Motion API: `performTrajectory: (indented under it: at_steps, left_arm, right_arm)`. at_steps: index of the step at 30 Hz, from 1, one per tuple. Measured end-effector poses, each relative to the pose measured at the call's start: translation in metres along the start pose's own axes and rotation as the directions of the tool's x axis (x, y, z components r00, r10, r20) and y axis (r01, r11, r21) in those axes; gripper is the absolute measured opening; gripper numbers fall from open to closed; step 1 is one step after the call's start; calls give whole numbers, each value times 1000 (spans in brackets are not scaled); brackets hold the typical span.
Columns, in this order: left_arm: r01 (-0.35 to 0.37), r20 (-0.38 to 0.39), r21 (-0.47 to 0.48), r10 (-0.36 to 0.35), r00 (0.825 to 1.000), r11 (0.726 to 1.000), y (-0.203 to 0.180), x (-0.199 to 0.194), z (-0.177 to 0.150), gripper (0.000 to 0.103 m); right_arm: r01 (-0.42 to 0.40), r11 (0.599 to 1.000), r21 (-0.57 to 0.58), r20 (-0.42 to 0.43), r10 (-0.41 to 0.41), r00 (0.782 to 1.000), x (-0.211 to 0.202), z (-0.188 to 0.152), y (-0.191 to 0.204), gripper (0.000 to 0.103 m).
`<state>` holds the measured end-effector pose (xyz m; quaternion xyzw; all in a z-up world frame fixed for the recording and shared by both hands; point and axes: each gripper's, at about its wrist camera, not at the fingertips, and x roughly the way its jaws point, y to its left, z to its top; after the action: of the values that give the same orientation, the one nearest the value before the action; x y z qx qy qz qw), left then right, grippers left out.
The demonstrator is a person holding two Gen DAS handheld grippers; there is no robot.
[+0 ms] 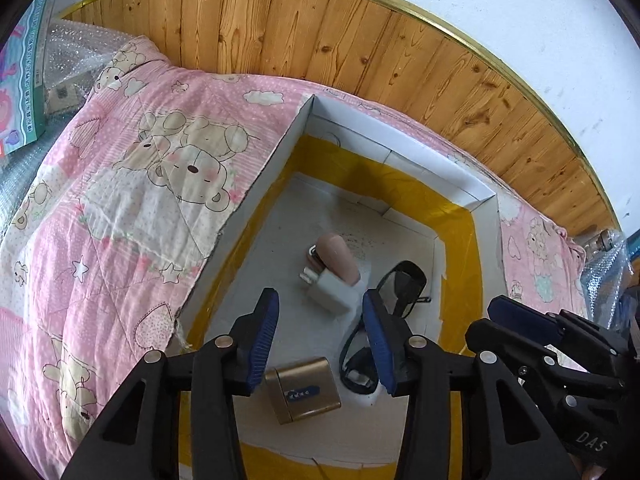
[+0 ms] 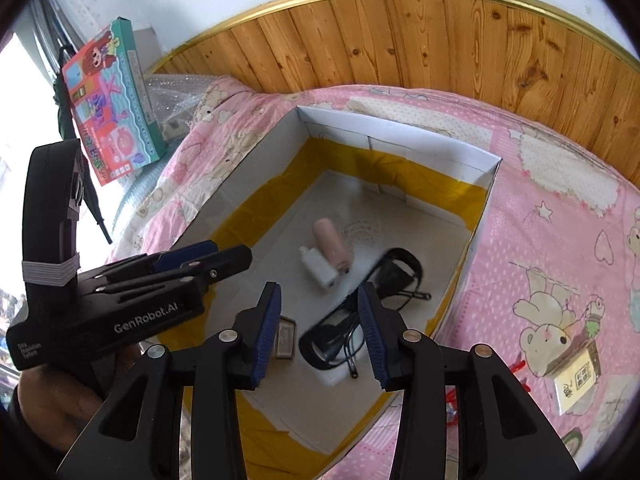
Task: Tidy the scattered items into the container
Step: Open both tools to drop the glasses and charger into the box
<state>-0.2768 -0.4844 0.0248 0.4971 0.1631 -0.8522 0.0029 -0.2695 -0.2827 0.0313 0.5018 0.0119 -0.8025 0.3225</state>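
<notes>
Both the left gripper [image 1: 320, 340] and the right gripper [image 2: 320, 332] hung open and empty above the white cardboard box with yellow tape [image 2: 400, 136]; next, probably, the small yellow card [image 2: 576, 384] at lower right.

Matt white cardboard box [image 1: 404, 160], glossy yellow tape [image 1: 460, 216], quilted cloth blanket [image 1: 120, 208].
</notes>
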Motion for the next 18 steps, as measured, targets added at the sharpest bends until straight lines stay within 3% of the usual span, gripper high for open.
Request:
performTrajectory:
  at_steps: [12,18]
  left_arm:
    - [20,-27,14,-20,999,1000,-9,-17,-28,45]
    - [26,-61,52,-23,998,998,-15,-25,-48,48]
  right_arm:
    - [-38,999,-29,-9,38,999,-17,-17,14,43]
    - [-19,997,-80,-33,16,999,-24,-27,20,43]
